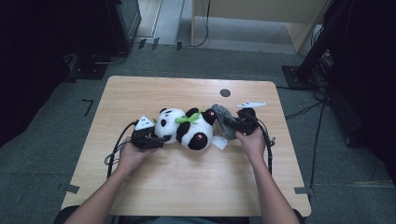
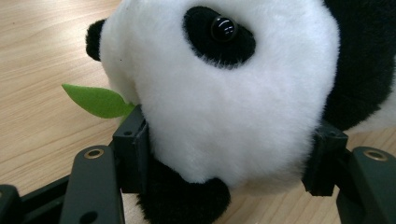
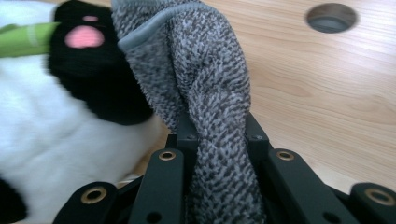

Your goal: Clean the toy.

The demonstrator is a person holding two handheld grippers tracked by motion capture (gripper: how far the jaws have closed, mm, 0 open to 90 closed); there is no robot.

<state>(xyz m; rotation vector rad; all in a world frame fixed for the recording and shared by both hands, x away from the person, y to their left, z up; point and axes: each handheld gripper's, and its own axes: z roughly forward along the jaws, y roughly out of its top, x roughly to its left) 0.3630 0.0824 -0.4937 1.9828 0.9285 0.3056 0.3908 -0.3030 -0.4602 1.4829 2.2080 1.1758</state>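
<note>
A black-and-white panda plush (image 1: pixel 187 129) lies on its side in the middle of the wooden table (image 1: pixel 187 186), with a green felt leaf (image 1: pixel 187 118) at its mouth. My left gripper (image 1: pixel 160 136) is shut on the panda's head (image 2: pixel 224 102); both pads sink into the white fur, and the green leaf (image 2: pixel 95 100) sticks out beside the left jaw. My right gripper (image 1: pixel 233 126) is shut on a grey knitted cloth (image 3: pixel 201 74), which rises bunched between the jaws. The cloth (image 1: pixel 222 118) leans against the panda's black paw with a pink pad (image 3: pixel 86 39).
A round cable hole (image 1: pixel 225 92) sits near the table's far edge, also seen as the hole (image 3: pixel 331 17) in the right gripper view. A white tag (image 1: pixel 219 143) lies by the panda's lower side. Dark equipment and cables stand on the floor around the table.
</note>
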